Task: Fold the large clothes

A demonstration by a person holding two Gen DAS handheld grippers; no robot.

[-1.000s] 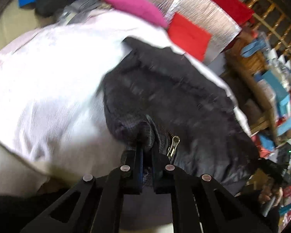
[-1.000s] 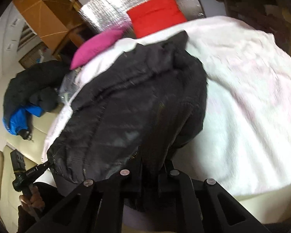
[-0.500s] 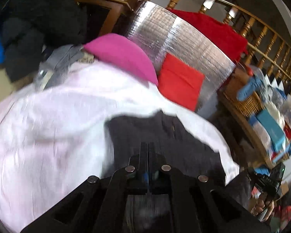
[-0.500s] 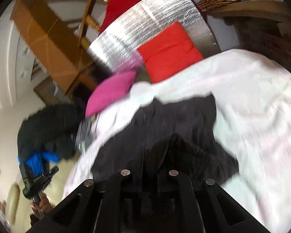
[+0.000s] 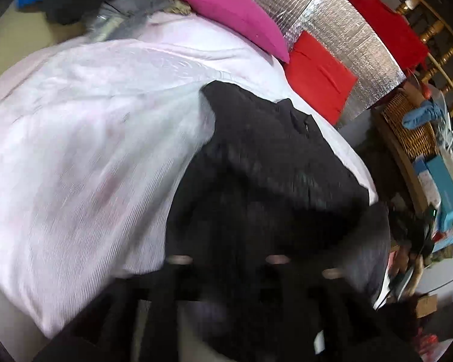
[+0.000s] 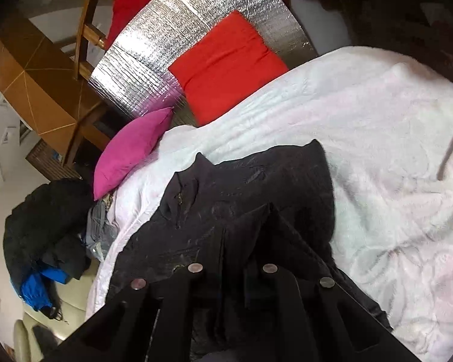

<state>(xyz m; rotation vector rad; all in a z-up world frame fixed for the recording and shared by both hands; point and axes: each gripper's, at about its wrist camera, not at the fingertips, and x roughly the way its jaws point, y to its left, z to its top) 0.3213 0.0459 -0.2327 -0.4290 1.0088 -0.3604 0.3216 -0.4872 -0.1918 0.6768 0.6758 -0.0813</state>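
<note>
— While the black jacket (image 6: 250,199) lies spread on the white blanket (image 6: 377,150), how does it compare with a second ago?

— A second ago it was heaped up and bunched in front of both grippers; now it lies flatter, its collar and zip toward the pink cushion (image 6: 130,147), with one fold rising in a peak to the right gripper (image 6: 232,274).

— And the jaws?

— The right gripper is pinched tight on that peak of jacket cloth, as it was a second ago. The left gripper (image 5: 226,259) had a fold by the zip clamped then; now its jaws are opening. The left view is blurred and dark there, so I cannot tell whether any cloth sits between them.

— Where are the jacket's edges?

— In the right view the far hem ends in a corner pointing at the red cushion (image 6: 226,66), with blanket showing beyond it. The jacket's left edge runs close along the blanket's left border, just beside a grey garment (image 6: 98,226) and a black and blue pile (image 6: 42,235) off the bed.

— Room to move?

— To the right of the jacket in the right view the blanket is bare and wide, only creased. In the left view the bare stretch lies to the left. Ahead, the cushions lean on a silver foil panel (image 6: 181,36). Off the blanket's right edge in the left view a wicker basket (image 5: 407,126) and boxes crowd in.
</note>
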